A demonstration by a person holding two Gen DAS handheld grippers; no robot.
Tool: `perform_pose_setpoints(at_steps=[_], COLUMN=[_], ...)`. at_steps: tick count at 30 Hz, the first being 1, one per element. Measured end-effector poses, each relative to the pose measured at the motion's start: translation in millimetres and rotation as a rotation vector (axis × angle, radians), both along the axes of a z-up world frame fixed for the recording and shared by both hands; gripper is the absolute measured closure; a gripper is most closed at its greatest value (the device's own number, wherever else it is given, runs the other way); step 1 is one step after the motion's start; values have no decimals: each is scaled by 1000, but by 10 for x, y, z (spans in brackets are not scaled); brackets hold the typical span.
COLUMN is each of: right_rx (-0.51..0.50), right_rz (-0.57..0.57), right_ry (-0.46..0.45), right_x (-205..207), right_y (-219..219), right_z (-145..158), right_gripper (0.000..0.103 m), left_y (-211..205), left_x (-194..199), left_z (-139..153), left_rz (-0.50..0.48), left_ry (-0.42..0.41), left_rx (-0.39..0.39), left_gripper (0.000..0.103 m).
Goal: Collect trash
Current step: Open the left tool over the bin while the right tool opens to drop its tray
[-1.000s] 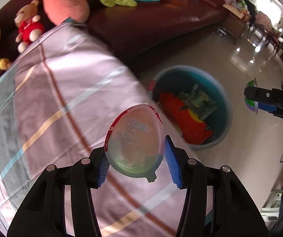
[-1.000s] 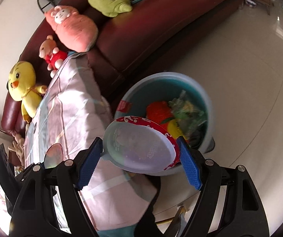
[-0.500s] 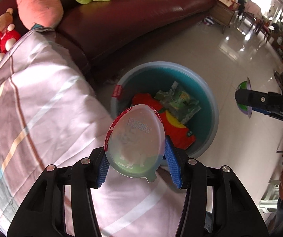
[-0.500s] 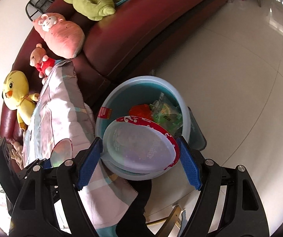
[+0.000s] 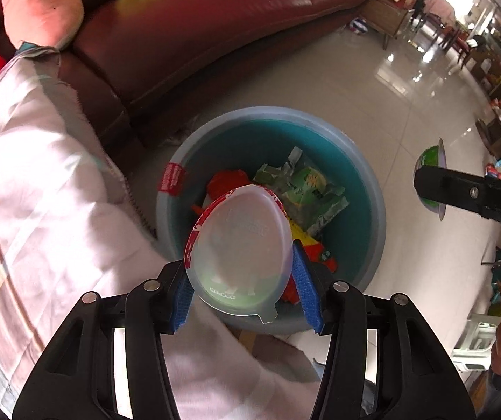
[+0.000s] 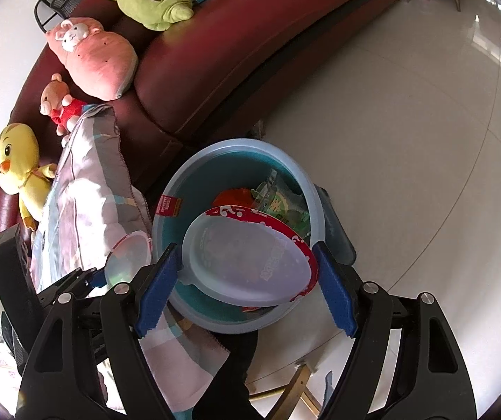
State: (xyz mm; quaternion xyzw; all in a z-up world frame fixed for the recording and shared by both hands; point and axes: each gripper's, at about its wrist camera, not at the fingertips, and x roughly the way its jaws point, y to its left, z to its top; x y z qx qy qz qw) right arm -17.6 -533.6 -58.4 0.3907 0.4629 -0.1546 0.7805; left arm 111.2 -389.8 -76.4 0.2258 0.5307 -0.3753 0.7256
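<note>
My left gripper is shut on a red-rimmed instant-noodle bowl with a clear plastic lid, held over the near rim of a blue trash basin. My right gripper is shut on a second red-rimmed lidded bowl, held over the same basin. The basin holds red and green wrappers. The right gripper also shows at the right of the left wrist view; the left gripper's bowl shows in the right wrist view.
A pink striped quilt lies left of the basin. A dark red leather sofa with plush toys stands behind it. Shiny tiled floor extends to the right. Furniture stands far back.
Both grippers moved with their bowls from over the quilt toward the basin, which now lies directly under them and looks larger.
</note>
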Motion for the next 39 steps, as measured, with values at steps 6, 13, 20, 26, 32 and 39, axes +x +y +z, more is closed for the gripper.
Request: perform_pose_setpoints(at_steps=[6, 13, 20, 26, 32, 39], right_rx=[2, 1, -5, -18, -29, -48], right_rz=[-7, 9, 40, 72, 104, 146], right_ry=[23, 40, 48, 48, 60, 73], right_x=[49, 128, 229, 368, 514, 713], right_y=[-29, 18, 127, 266, 390, 524], right_z=[-71, -124, -120, -72, -66, -55], right_gripper=[30, 30, 30, 30, 30, 30], left_y=[-51, 86, 393, 602, 772, 902], left_x=[86, 39, 59, 99, 160, 244], left_z=[-41, 35, 101, 117, 147, 136], left_rz=[16, 5, 71, 116, 137, 169], left_ry=[-24, -72, -58, -56, -71, -58], left_rx=[1, 6, -23, -25, -25, -36], left_gripper=[17, 10, 7, 6, 6, 6])
